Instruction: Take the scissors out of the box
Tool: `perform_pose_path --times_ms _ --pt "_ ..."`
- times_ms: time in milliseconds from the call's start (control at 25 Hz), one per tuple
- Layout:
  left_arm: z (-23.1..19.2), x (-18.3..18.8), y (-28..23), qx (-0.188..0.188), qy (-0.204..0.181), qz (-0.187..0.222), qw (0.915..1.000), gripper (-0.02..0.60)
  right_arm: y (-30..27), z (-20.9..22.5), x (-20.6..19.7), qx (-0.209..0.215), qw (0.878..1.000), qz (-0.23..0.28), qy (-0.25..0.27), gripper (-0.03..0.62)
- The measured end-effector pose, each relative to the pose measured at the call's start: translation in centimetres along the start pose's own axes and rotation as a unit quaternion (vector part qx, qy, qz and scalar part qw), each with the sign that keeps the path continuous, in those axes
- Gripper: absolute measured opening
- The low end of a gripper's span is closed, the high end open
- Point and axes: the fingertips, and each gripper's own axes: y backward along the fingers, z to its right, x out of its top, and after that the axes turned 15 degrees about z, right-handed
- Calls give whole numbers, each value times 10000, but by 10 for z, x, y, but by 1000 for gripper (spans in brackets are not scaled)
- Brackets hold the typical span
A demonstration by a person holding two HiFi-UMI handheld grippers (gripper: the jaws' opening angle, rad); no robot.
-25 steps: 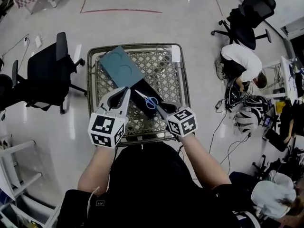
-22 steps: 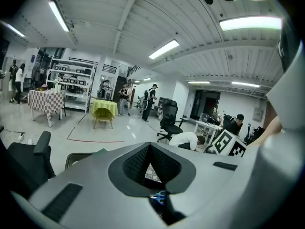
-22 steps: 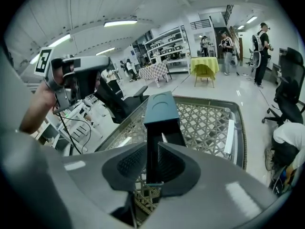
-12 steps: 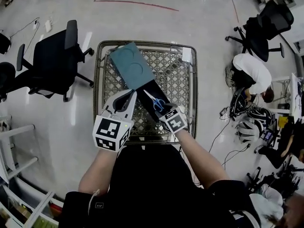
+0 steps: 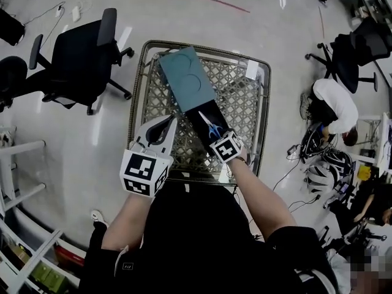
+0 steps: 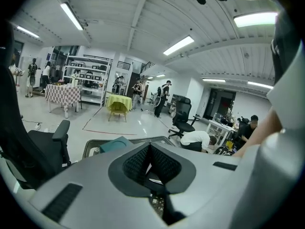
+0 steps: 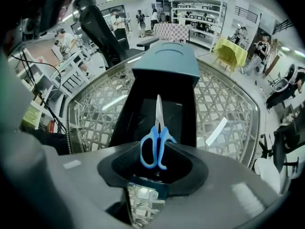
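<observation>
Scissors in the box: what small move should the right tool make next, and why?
Probably close the right tool on the scissors: its jaws have just been opening and now stand apart, with the blue handles between them, not yet gripped, in the black box.

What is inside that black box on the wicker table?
Blue-handled scissors lie in the box, blades pointing toward the teal lid at its far end. Nothing else shows in the open part; whatever the lid covers is hidden.
</observation>
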Motion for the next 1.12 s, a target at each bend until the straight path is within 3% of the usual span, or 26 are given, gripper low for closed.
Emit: perform_pose_path --times_ms 520,840,960,1120 --pt "-8 -4 19 55 125 10 9999 4 -20 6 -10 -36 9984 -559 9 163" --pt "-6 -11 26 15 173 -4 9998 3 -21 4 -8 22 9986 -478 219 155" --pt "-4 -12 29 -29 157 -19 9999 3 -23 -1 -10 75 9989 -413 219 103" --pt "-3 -8 35 -124 30 -38 9999 5 -17 3 -4 -134 9995 -266 112 97"
